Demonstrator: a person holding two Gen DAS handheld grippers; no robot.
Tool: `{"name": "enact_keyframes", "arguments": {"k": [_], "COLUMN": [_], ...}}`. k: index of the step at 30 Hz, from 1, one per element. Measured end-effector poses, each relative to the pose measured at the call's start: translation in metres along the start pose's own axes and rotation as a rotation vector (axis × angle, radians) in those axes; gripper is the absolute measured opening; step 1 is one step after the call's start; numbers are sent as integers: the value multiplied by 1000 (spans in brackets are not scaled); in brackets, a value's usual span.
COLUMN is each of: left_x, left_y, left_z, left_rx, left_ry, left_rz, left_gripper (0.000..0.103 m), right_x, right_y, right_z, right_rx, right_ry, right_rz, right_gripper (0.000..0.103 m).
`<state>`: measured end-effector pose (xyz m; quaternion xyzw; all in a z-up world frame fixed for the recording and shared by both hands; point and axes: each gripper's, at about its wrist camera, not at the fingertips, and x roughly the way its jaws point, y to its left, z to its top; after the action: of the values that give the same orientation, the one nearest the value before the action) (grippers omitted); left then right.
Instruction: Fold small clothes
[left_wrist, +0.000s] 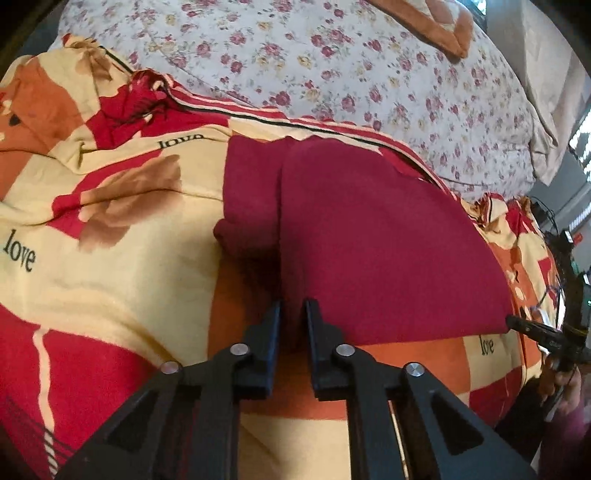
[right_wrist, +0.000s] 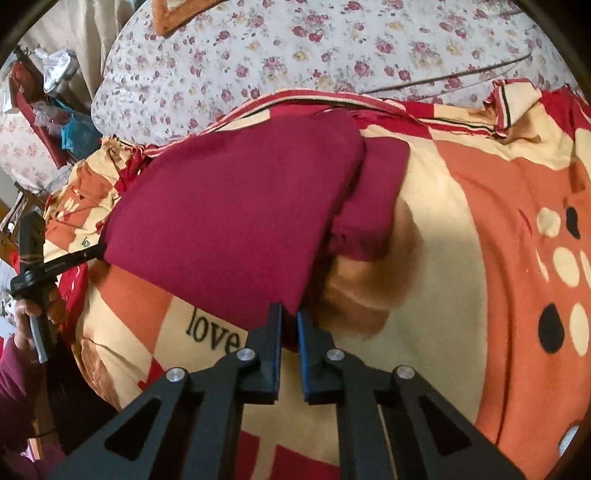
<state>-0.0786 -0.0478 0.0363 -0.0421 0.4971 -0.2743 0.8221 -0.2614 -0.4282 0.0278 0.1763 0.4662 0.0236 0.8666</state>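
A dark red garment (left_wrist: 376, 243) lies on a patterned bedspread (left_wrist: 122, 266), its body spread flat and a sleeve folded along one side (left_wrist: 251, 199). My left gripper (left_wrist: 293, 306) is shut on the garment's near left corner. My right gripper (right_wrist: 289, 312) is shut on the near right corner of the same garment (right_wrist: 236, 214). The right gripper also shows at the right edge of the left wrist view (left_wrist: 517, 323), and the left gripper at the left of the right wrist view (right_wrist: 94, 253). The near hem hangs slightly lifted between them.
A floral quilt (left_wrist: 332, 66) lies bunched behind the garment, with an orange-edged cushion (left_wrist: 443, 26) on it. The bedspread (right_wrist: 498, 240) reaches right and toward me. Clutter and bags (right_wrist: 55, 110) stand off the bed's left side.
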Motion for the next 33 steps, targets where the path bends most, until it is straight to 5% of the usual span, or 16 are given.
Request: {"name": "enact_keyframes", "arguments": {"k": [4, 5, 12, 18, 23, 33], "left_x": [-10, -13, 5, 22, 24, 25], "left_y": [-11, -15, -27, -23, -21, -19], "left_z": [5, 8, 17, 11, 11, 9], "left_rx": [36, 44, 24, -4, -5, -18], "left_ry": [-49, -66, -82, -74, -85, -112], "left_rz": [80, 96, 173, 217, 227, 213], "left_gripper": [4, 11, 15, 18, 23, 27], "right_x": [-22, -28, 6, 57, 58, 82], "right_y": [12, 19, 50, 19, 13, 109], "right_z": [11, 16, 58, 84, 95, 107], "right_rx": [-19, -49, -136, -67, 8, -202], "right_ry": [-52, -82, -100, -71, -83, -71], "right_rz": [-52, -74, -186, -250, -248, -143], "right_gripper": [47, 49, 51, 50, 49, 50]}}
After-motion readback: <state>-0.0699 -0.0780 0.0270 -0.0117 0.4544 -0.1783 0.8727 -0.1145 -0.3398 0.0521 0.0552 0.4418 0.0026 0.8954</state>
